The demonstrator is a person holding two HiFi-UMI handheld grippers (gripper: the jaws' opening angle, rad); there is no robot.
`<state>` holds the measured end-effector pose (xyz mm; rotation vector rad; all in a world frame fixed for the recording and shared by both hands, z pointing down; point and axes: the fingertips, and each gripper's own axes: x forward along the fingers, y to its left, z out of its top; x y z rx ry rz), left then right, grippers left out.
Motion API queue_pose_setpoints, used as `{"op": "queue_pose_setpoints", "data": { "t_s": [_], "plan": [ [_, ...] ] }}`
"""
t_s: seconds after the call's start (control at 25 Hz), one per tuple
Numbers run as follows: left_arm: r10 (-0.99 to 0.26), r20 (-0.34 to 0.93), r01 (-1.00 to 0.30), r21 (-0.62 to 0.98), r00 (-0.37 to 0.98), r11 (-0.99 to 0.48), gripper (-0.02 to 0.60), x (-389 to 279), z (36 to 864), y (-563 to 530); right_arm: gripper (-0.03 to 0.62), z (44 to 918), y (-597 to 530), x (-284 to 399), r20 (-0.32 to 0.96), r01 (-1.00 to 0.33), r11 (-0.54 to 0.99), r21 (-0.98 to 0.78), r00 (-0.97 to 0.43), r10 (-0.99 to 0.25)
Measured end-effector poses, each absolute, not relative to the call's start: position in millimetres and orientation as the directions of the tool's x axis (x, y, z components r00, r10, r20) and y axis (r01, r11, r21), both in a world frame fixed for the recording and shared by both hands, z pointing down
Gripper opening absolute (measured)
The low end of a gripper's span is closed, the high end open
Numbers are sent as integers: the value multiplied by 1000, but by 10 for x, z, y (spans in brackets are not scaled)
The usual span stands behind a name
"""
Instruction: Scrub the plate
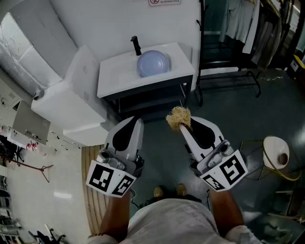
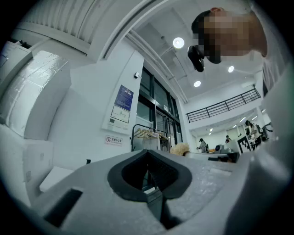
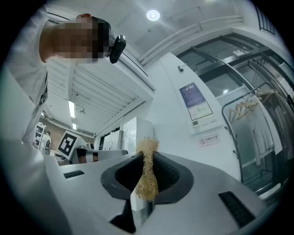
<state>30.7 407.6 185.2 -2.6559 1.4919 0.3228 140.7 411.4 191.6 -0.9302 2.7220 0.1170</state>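
The left gripper (image 1: 137, 124) sits in the lower left of the head view. Its fingers (image 2: 92, 188) are pressed together with nothing between them; the left gripper view shows only a thin seam where the dark pads meet. The right gripper (image 1: 185, 127) sits in the lower right of that view, and its fingers (image 3: 206, 183) are clamped on a straw-coloured fibrous scrubber (image 3: 148, 176). The pads pinch the scrubber at its waist, so one frayed tuft stands out past the tips and another bulges on the near side. Each gripper carries a cube with black-and-white square markers at its back end.

The pale blue plate (image 1: 153, 63) lies in the upper centre of the head view on the white desk (image 1: 114, 78), just beside a black tap (image 1: 136, 45). It is well apart from both grippers, and the scrubber is not touching it.

A red-framed sign (image 1: 164, 2) at the top edge of the head view is cut off and too small to read. In the left gripper view a wall poster (image 2: 122, 104) has a blue heading whose text cannot be made out. Below it is a small white notice (image 2: 113, 140) with a red prohibition circle and a few characters that cannot be read. A clothes rack (image 1: 238, 28) with pale garments stands at the upper right of the head view.
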Motion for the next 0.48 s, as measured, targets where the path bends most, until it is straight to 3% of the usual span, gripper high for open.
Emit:
{"op": "queue_pose_setpoints", "data": {
  "t_s": [0.48],
  "plan": [
    [-850,-208,-864,42,483,-501,17,385,1902,3969,61,1903,4033,1518,-281,-593,805,-17,-770,-573]
  ]
}}
